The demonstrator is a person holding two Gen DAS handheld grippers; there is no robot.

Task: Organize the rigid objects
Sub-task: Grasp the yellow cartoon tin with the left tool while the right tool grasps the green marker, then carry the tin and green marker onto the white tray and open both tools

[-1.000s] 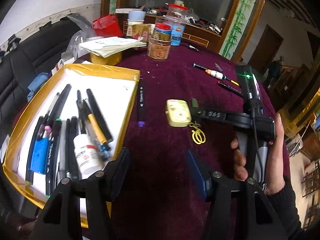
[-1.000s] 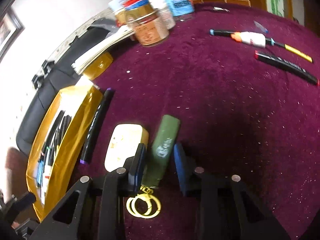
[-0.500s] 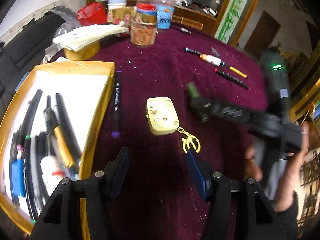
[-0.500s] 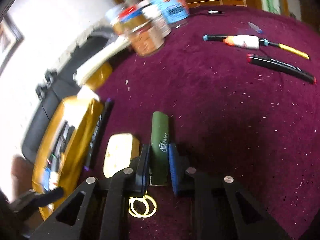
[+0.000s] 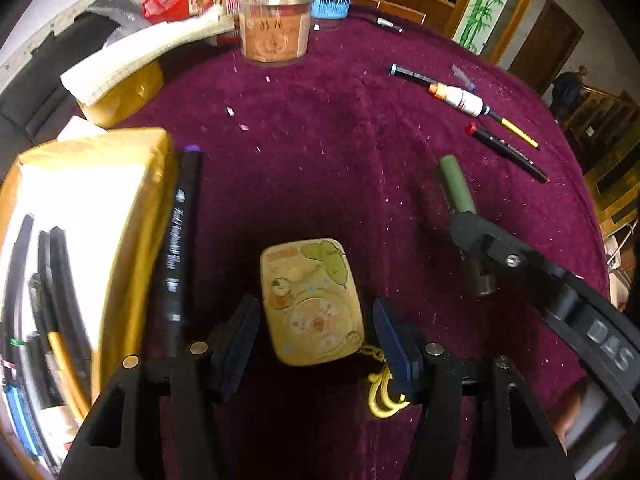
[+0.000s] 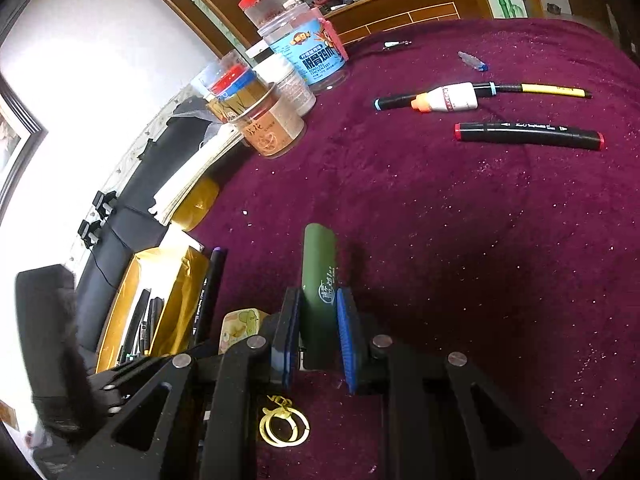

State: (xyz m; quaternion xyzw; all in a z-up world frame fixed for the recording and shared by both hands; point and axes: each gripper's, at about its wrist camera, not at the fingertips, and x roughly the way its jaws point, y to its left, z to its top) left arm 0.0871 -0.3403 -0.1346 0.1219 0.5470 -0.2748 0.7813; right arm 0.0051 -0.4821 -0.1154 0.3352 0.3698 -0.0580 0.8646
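Observation:
My right gripper (image 6: 318, 340) is shut on a dark green stick-shaped case (image 6: 319, 276) and holds it above the maroon cloth; it shows in the left wrist view (image 5: 456, 186) too. My left gripper (image 5: 316, 344) is open, its pads on either side of a yellow illustrated tin (image 5: 312, 300) with a yellow key ring (image 5: 382, 396); they do not touch it. The tin (image 6: 240, 326) and ring (image 6: 284, 426) also show in the right wrist view. A gold-edged tray (image 5: 132, 184) of pens lies at the left, a black marker (image 5: 180, 232) along its edge.
Loose on the cloth at the far right lie a black-and-yellow pen (image 6: 520, 89), a white glue bottle (image 6: 448, 100) and a red-capped marker (image 6: 528, 136). Jars (image 5: 276, 28) and a paper stack (image 5: 148, 52) stand at the back. The right gripper's body (image 5: 560, 300) reaches in from the right.
My right gripper closed on the green case and lifted it off the cloth. My left gripper moved forward and down until its open pads flank the yellow tin.

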